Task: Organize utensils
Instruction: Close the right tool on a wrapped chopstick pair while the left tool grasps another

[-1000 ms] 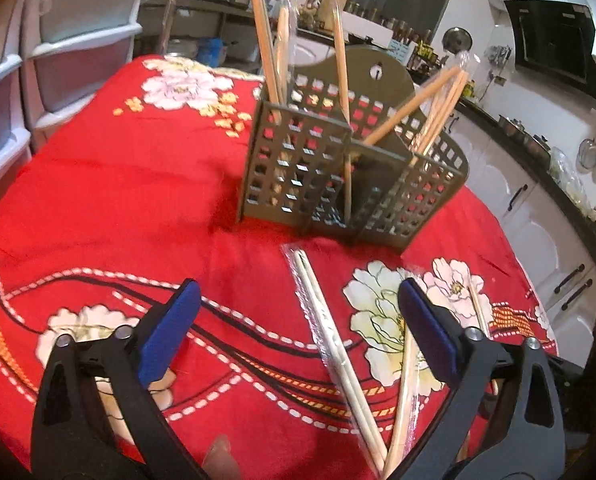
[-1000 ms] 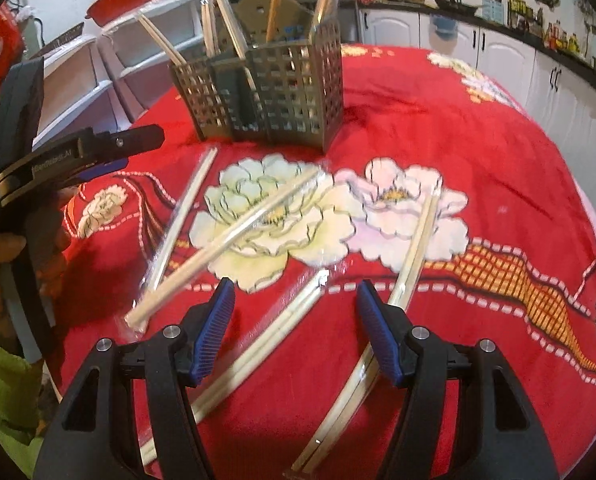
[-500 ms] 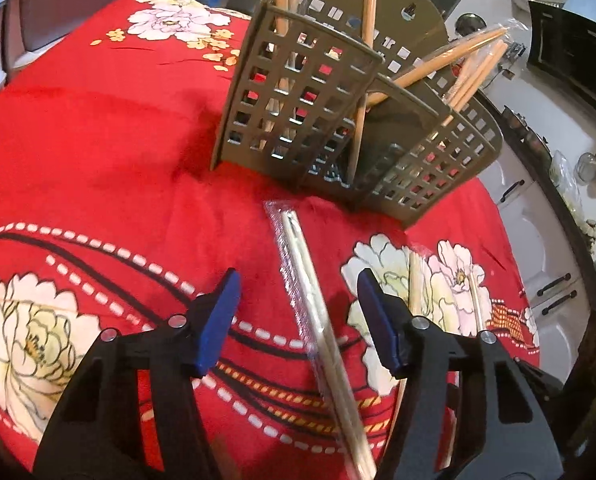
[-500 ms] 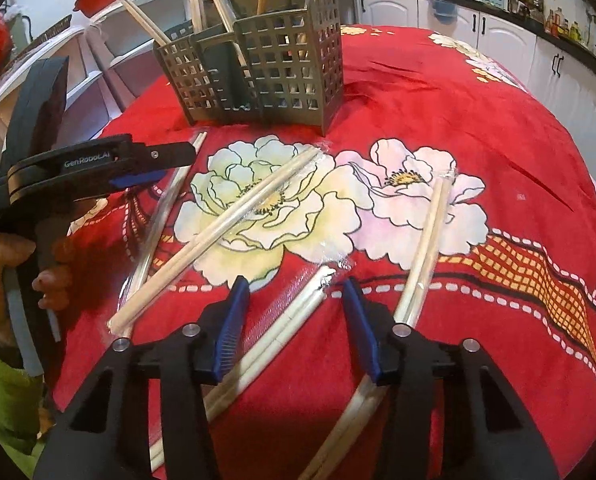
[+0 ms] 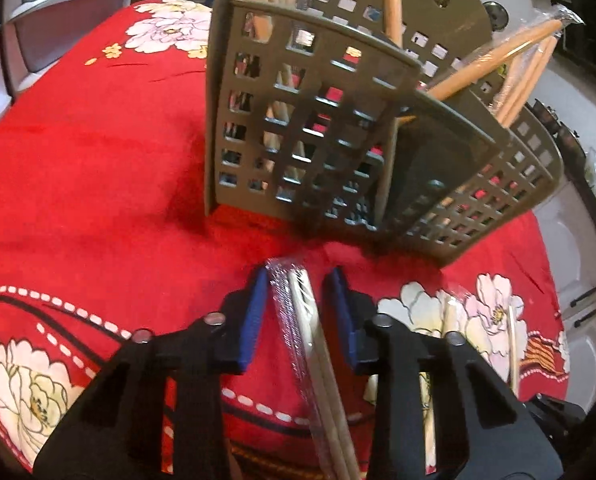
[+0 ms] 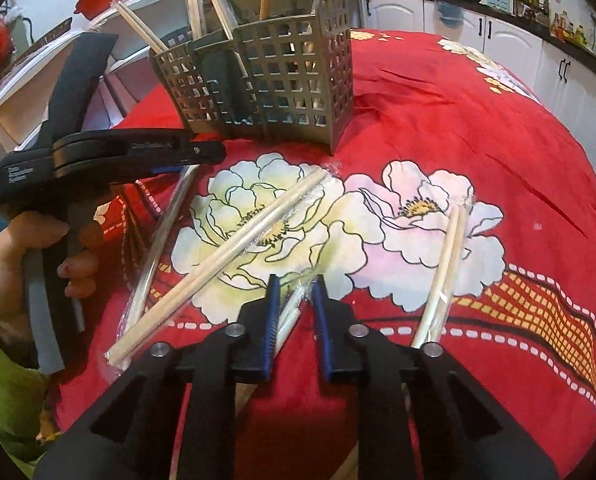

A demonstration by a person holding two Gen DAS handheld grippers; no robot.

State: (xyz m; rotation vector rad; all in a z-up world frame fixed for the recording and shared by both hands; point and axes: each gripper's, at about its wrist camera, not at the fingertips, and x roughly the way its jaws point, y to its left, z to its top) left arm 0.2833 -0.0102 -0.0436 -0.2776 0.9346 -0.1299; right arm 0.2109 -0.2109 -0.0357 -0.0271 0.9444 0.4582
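Left gripper (image 5: 298,312) narrowed from wide spread, straddling wrapped chopsticks (image 5: 302,320) just before the utensil caddy (image 5: 310,120), not yet pinching. Right gripper (image 6: 294,312) likewise narrowed around another wrapped pair (image 6: 290,316), farther from caddy. Both pickups imminent, seemingly.

My left gripper (image 5: 298,292) low over red floral tablecloth (image 5: 90,160), blue-padded fingers (image 5: 254,316) straddling cellophane-wrapped pair of pale wooden chopsticks (image 5: 310,332) lying flat; gaps either side, pads not touching wrap. Just beyond tips, grey perforated plastic utensil caddy (image 5: 306,128) stands, holding wooden chopsticks (image 5: 494,68) leaning in compartments.
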